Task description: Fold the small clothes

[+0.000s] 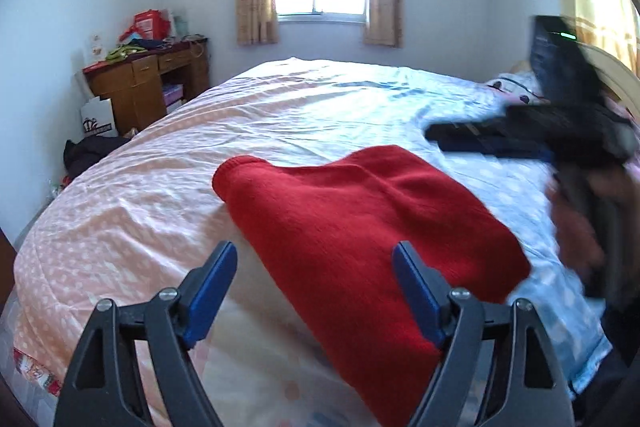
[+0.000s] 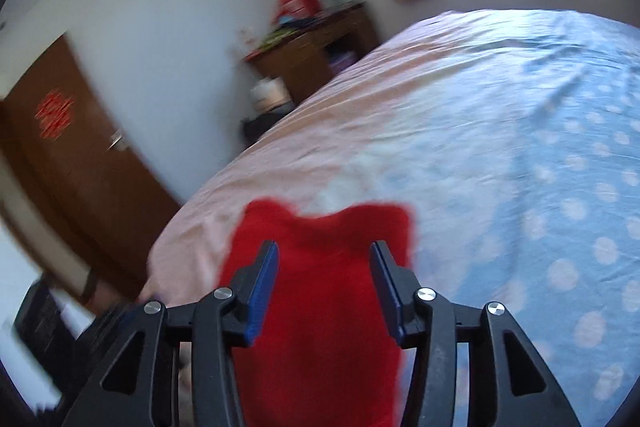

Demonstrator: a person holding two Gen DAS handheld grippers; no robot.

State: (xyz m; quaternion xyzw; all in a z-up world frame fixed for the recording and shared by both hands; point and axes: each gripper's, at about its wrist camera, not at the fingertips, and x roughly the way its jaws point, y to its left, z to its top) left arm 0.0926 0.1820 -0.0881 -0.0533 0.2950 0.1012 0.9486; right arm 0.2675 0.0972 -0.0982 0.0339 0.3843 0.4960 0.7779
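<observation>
A red knit garment (image 1: pixel 360 211) lies folded flat on the bed cover, running from the near edge toward the middle. My left gripper (image 1: pixel 315 249) is open wide just above the garment's near left part, the right finger over the red knit and the left finger over bare cover. My right gripper (image 2: pixel 324 247) is open, its blue pads apart above the red garment (image 2: pixel 316 327) with no cloth pinched between them. In the left wrist view the right gripper (image 1: pixel 440 139) appears blurred at the right, above the cover beyond the garment.
The bed cover (image 1: pixel 168 187) is pink with white dots on the left and blue (image 2: pixel 540 147) on the right. A cluttered wooden desk (image 1: pixel 148 83) stands by the far left wall, with dark clothes (image 1: pixel 86 155) on the floor. A brown door (image 2: pixel 80 155) is at the left.
</observation>
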